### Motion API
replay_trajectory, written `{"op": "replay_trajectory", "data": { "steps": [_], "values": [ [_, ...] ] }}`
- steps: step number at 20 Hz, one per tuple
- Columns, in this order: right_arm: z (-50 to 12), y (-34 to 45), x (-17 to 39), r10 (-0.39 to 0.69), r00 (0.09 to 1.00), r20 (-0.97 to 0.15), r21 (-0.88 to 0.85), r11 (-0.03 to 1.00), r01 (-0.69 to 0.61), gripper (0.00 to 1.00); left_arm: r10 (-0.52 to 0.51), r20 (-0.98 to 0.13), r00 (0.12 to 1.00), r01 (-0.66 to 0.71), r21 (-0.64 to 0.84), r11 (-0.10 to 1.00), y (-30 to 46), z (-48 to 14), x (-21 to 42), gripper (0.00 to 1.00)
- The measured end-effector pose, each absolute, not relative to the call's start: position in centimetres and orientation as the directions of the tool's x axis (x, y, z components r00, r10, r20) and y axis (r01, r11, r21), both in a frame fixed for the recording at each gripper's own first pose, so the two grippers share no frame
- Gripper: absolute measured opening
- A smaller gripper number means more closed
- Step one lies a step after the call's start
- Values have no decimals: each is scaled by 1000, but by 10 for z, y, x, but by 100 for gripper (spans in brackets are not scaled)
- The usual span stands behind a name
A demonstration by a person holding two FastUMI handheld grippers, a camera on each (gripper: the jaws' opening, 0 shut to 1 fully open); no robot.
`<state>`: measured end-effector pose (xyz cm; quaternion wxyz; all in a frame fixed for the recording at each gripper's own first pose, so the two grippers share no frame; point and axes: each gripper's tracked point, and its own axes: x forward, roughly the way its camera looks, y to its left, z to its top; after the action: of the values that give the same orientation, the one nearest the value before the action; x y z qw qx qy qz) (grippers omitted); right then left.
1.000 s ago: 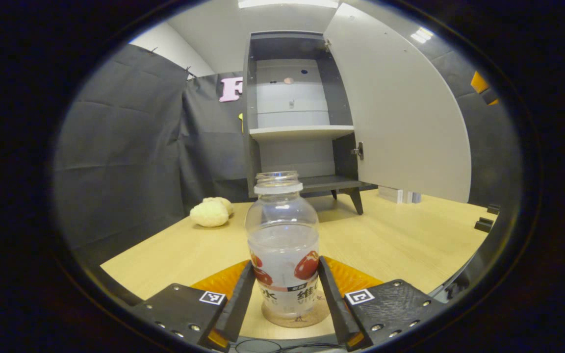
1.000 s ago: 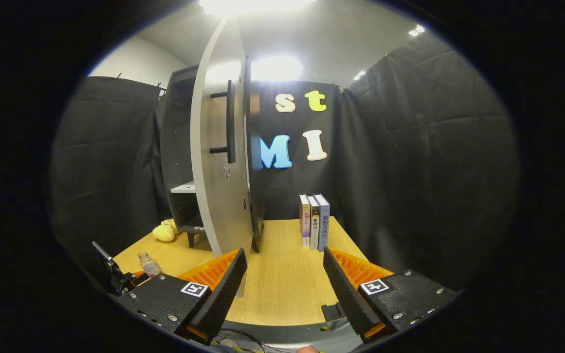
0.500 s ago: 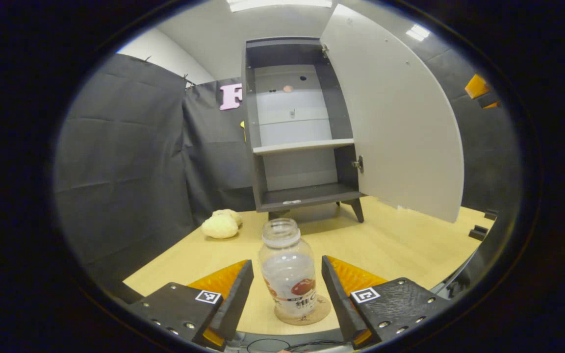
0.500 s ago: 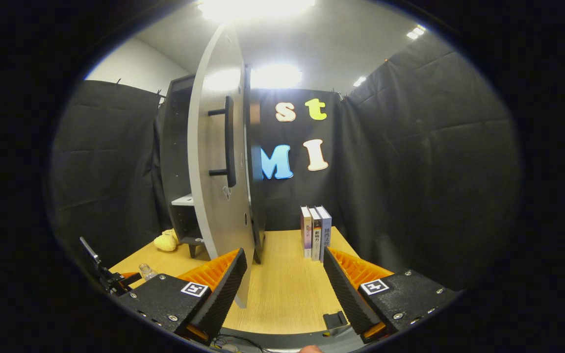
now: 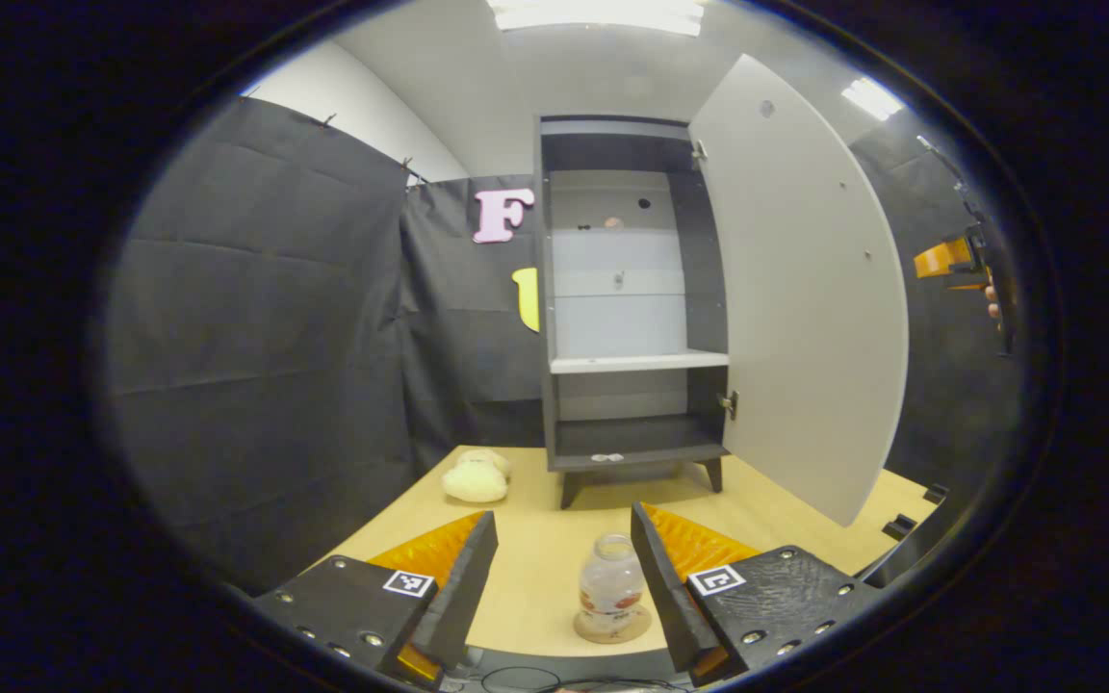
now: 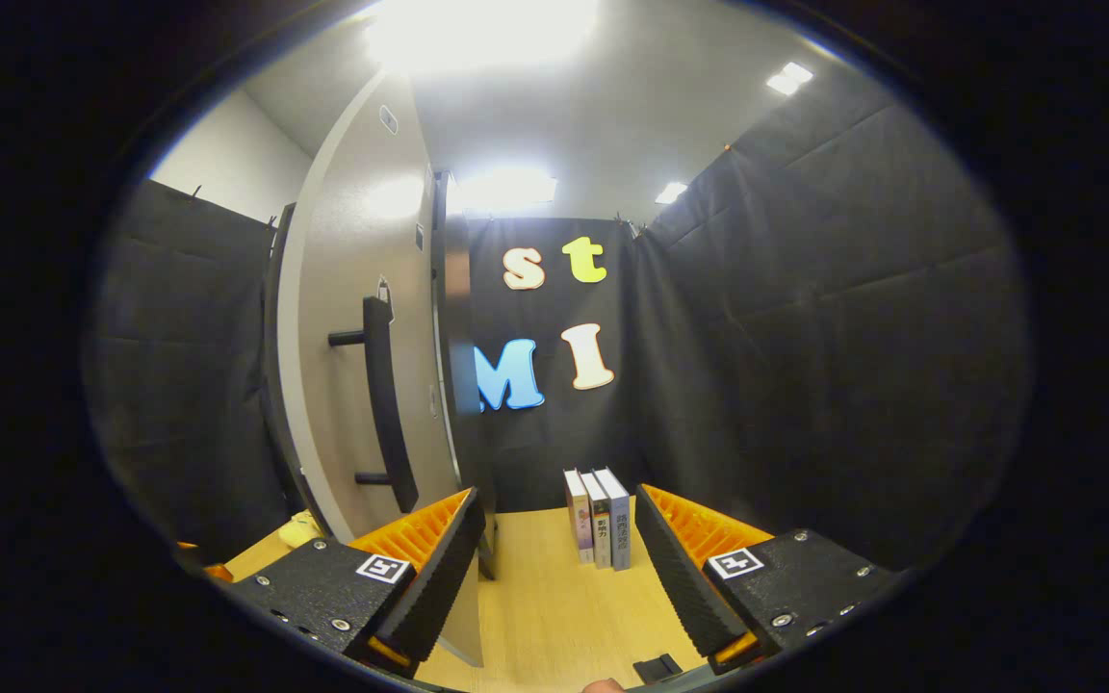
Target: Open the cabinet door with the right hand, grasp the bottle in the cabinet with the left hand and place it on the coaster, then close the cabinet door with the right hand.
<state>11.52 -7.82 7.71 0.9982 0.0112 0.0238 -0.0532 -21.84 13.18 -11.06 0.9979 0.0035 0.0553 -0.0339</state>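
The clear plastic bottle (image 5: 610,587) stands on the round cork coaster (image 5: 612,628) on the wooden counter (image 5: 545,568), between the left gripper's (image 5: 562,577) spread fingers, untouched. The grey cabinet door (image 6: 352,366) hangs open; closing it remains for the spread, empty right gripper (image 6: 559,568).

in the left gripper view the bottle (image 5: 610,594) stands on the coaster (image 5: 612,628) on the table (image 5: 535,558), in front of the cabinet (image 5: 627,308). the door (image 5: 805,298) hangs open at its right; a toy (image 5: 476,477) lies at its left. in the right gripper view books (image 6: 598,517) stand right of the door.
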Motion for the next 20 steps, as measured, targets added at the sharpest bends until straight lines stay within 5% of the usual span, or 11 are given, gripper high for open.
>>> {"op": "replay_trajectory", "data": {
  "steps": [8, 20],
  "values": [
    [92, -39, 139, -148, 988, -48, 24, 988, 149, 95, 28, -37, 999, -29, -23, 999, 216, -69, -186, 80],
    [90, 73, 132, -52, 998, -44, -24, 998, 51, 92, -51, -28, 998, 50, -44, 998, 251, -77, -134, 80]
  ]
}}
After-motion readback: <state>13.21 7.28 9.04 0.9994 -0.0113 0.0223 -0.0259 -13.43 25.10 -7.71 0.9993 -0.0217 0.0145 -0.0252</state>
